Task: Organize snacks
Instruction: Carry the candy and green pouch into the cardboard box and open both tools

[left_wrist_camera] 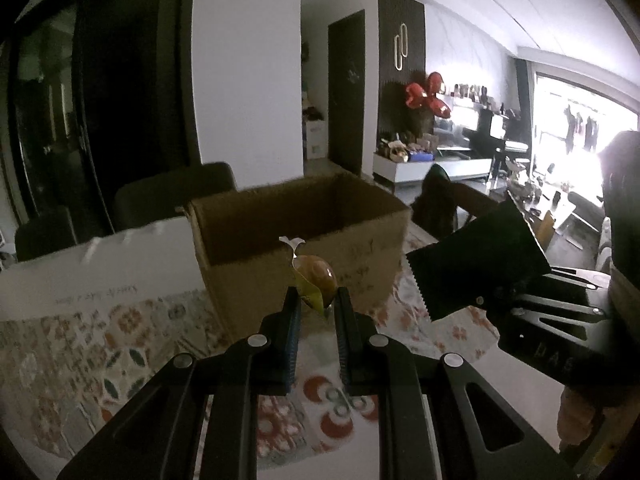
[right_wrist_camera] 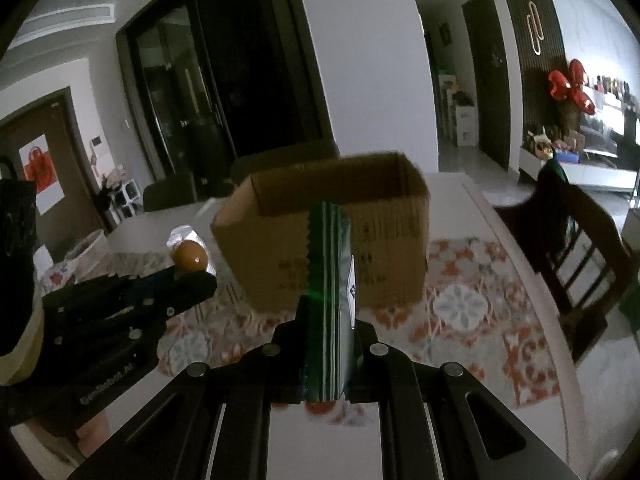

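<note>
Left wrist view: your left tool (left_wrist_camera: 316, 300) is clamped on a wrapped brown egg-shaped snack (left_wrist_camera: 316, 280), held above the patterned cloth (left_wrist_camera: 120, 344) on the tabletop, just short of the open cardboard box (left_wrist_camera: 280, 216). To its right, your right tool (left_wrist_camera: 560, 320) grips a dark sachet (left_wrist_camera: 476, 264). From the right wrist view, that right tool (right_wrist_camera: 328, 344) is closed on the green striped sachet (right_wrist_camera: 330, 280), upright and edge-on before the same box (right_wrist_camera: 332, 224). Farther off stands a wooden chair (right_wrist_camera: 576, 240).
</note>
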`<control>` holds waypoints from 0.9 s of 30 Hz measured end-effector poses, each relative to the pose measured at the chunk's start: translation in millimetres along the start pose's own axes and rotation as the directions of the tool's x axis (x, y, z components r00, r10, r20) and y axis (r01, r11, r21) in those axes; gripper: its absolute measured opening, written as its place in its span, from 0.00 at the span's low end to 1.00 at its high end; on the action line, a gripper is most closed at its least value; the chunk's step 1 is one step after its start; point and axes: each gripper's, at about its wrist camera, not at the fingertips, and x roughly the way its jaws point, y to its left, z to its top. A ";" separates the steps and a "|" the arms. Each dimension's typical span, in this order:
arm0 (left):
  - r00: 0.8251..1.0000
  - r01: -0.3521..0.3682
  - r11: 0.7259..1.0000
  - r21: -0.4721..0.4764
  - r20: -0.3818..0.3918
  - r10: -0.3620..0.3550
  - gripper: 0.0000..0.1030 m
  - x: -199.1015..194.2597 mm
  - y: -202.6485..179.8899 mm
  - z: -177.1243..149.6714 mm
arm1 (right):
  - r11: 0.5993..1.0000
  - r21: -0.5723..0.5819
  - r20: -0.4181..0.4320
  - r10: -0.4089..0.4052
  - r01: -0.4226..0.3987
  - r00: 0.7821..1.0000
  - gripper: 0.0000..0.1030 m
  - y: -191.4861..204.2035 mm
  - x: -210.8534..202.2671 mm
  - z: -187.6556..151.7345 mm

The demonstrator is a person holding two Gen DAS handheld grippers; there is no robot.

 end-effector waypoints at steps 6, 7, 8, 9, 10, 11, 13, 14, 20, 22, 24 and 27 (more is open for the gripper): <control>0.999 -0.029 1.000 -0.001 0.031 0.029 0.17 11.5 15.0 27.9 | 0.999 -0.045 0.043 0.002 0.000 0.999 0.12 3.2 12.0 34.7; 0.999 -0.032 0.999 -0.002 0.034 0.032 0.17 13.8 16.9 31.9 | 0.999 -0.049 0.047 0.000 0.002 0.999 0.12 3.2 14.0 39.2; 0.999 -0.032 0.999 -0.003 0.037 0.032 0.17 16.9 19.1 36.2 | 0.999 -0.053 0.053 -0.001 0.004 0.999 0.12 3.2 16.3 44.3; 0.999 -0.034 0.999 -0.003 0.038 0.034 0.17 19.6 20.1 39.5 | 0.998 -0.063 0.056 0.001 0.003 0.998 0.12 3.4 20.1 51.2; 0.999 -0.037 0.999 -0.005 0.040 0.037 0.17 23.1 22.1 43.2 | 0.998 -0.068 0.057 0.000 0.004 0.998 0.12 4.4 22.5 55.8; 0.998 -0.038 0.999 -0.006 0.041 0.038 0.17 27.2 23.7 47.1 | 0.997 -0.073 0.060 0.000 0.004 0.998 0.12 4.7 25.2 60.8; 0.998 -0.041 0.999 -0.011 0.041 0.041 0.17 34.4 26.7 53.0 | 0.996 -0.089 0.063 -0.003 0.009 0.998 0.12 5.5 32.7 72.4; 0.999 -0.039 0.999 -0.013 0.038 0.039 0.17 37.9 28.2 56.4 | 0.996 -0.091 0.063 -0.004 0.010 0.998 0.12 5.2 36.5 77.8; 0.999 -0.048 0.998 -0.033 0.015 0.048 0.17 63.7 40.1 70.4 | 0.994 -0.109 0.037 -0.008 0.012 0.999 0.12 0.3 63.1 100.6; 0.999 -0.049 0.998 -0.043 0.000 0.049 0.17 72.5 43.8 73.7 | 0.994 -0.112 0.017 -0.010 0.012 1.000 0.12 -2.8 74.7 105.9; 0.999 -0.042 0.998 -0.054 -0.021 0.041 0.17 83.8 47.8 77.6 | 0.994 -0.113 -0.007 -0.010 0.009 1.000 0.12 -5.7 87.7 112.4; 0.997 -0.048 0.997 -0.059 -0.056 0.045 0.18 100.1 53.7 81.3 | 0.994 -0.108 -0.047 0.000 -0.006 0.999 0.12 -10.0 104.3 117.6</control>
